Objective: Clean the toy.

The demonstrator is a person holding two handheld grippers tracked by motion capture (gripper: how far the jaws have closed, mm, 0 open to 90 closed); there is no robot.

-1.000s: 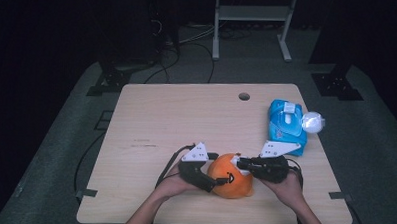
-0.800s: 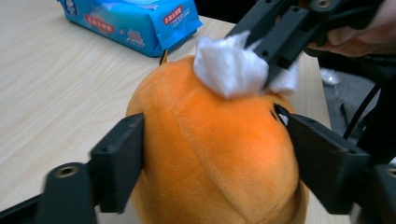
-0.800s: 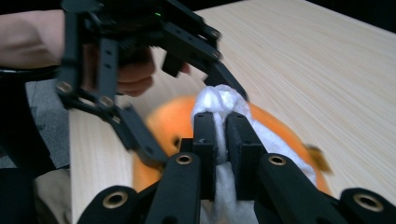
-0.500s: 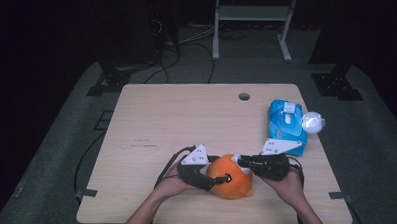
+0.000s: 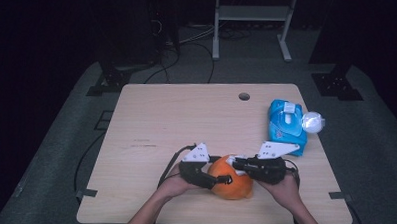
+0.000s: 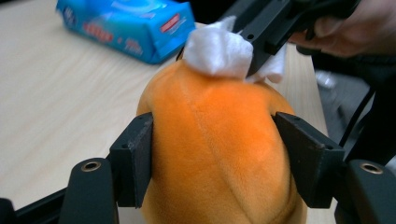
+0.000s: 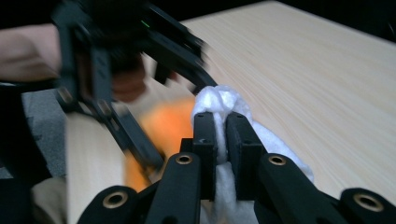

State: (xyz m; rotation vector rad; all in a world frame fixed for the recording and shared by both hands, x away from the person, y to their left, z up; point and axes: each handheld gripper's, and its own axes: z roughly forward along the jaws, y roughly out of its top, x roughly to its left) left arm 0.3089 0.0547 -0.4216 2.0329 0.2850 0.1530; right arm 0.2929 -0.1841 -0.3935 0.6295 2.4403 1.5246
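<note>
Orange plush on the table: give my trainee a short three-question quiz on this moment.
1. True or false: the right gripper is shut on a white wipe.
2. What do the left gripper's jaws squeeze? A) orange plush B) blue wipes pack C) nothing
3. Where does the white wipe touch the plush?

Key: 1 true. 2 A; those jaws have just been closing. 3 On its top end, farthest from the left gripper.

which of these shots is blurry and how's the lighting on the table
High view: the table is evenly lit, the room around it nearly black. Left gripper view: the orange plush toy is sharp, the blue wipes pack soft. Right gripper view: the right gripper on the white wipe is fairly sharp, the left gripper smeared.
</note>
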